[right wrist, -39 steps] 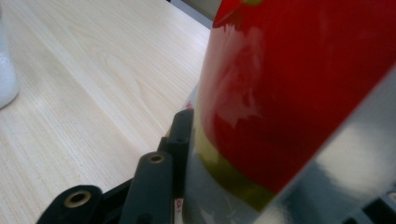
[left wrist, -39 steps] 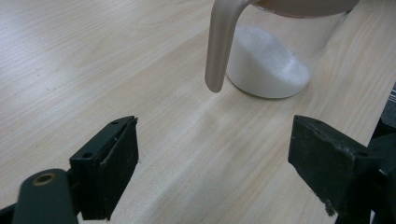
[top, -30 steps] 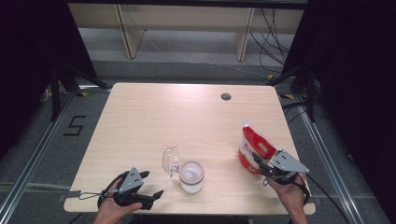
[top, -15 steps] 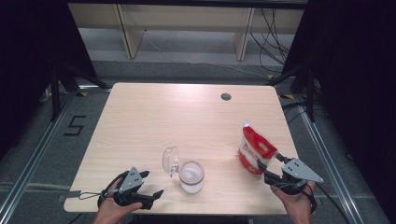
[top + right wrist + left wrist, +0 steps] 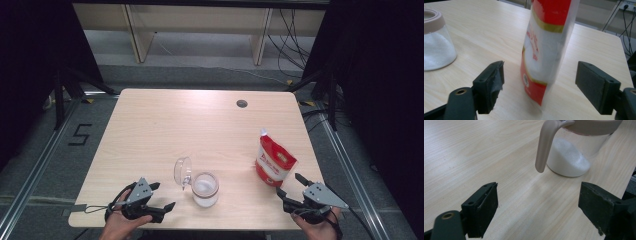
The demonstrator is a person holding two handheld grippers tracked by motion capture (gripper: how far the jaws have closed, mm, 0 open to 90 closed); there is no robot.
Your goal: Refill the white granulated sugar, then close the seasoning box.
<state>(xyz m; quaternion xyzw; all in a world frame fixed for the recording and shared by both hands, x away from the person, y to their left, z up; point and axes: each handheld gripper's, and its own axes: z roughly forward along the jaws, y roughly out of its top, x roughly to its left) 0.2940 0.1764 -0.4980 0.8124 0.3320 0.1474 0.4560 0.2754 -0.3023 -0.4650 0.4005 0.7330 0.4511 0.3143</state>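
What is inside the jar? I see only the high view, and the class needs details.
Observer: White granules, heaped higher on one side of the glass jar.
Operator: Anything on its rim?
Observer: A beige tab hangs down from the beige rim.
Operator: Is the right gripper gripping the pouch?
Observer: No; the right gripper jaws have just been opening, nothing between them. The red-and-white pouch stands ahead, its clear side showing white contents.

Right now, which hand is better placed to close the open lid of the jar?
Probably the left. The left gripper rests open beside the jar, on the side of its open lid. The right gripper faces the pouch.
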